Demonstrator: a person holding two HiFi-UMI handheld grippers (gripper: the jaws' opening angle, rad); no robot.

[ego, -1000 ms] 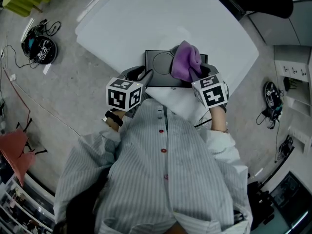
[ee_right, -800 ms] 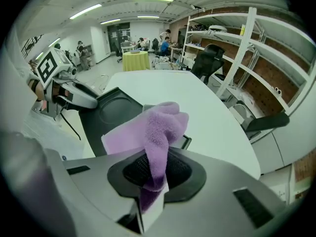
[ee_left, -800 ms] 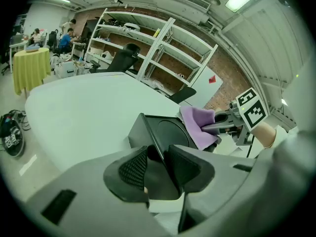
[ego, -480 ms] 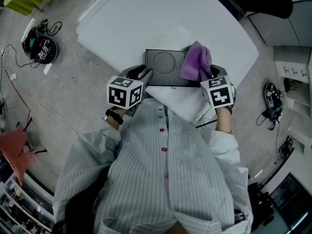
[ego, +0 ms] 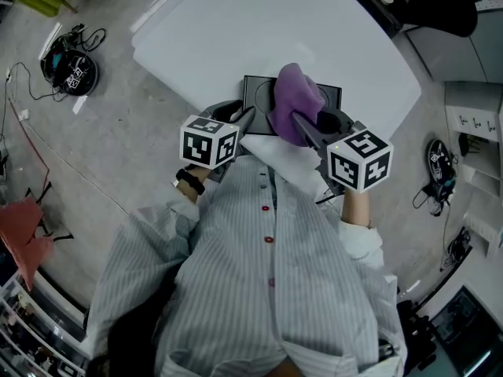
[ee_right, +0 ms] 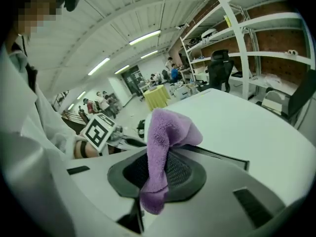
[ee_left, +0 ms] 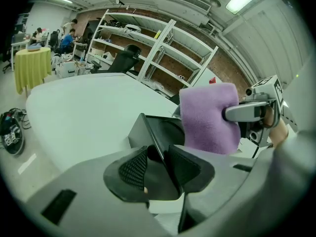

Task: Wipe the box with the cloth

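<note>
A flat black box [ego: 259, 94] with a circle on its lid lies on the white table [ego: 236, 30], close to the near edge. My left gripper [ego: 247, 119] is shut on the box's near left edge; in the left gripper view the box's rim [ee_left: 148, 132] runs between the pads [ee_left: 129, 168]. My right gripper [ego: 305, 127] is shut on a purple cloth [ego: 294, 110], which hangs over the middle and right of the box. The cloth [ee_right: 165, 142] droops between the right gripper's jaws, with the box edge [ee_right: 222, 156] just beyond. I cannot tell whether cloth and lid touch.
A black round device with cables [ego: 73, 71] lies on the floor at the left, and a red object [ego: 22, 234] farther down. Cabinets [ego: 471, 108] stand at the right. Metal shelving [ee_left: 148, 48] and a yellow-covered table [ee_left: 32, 65] stand beyond the white table.
The right gripper swept the cloth right across the box, then back left to its middle, and has risen and tilted. The left gripper stays clamped on the box.
</note>
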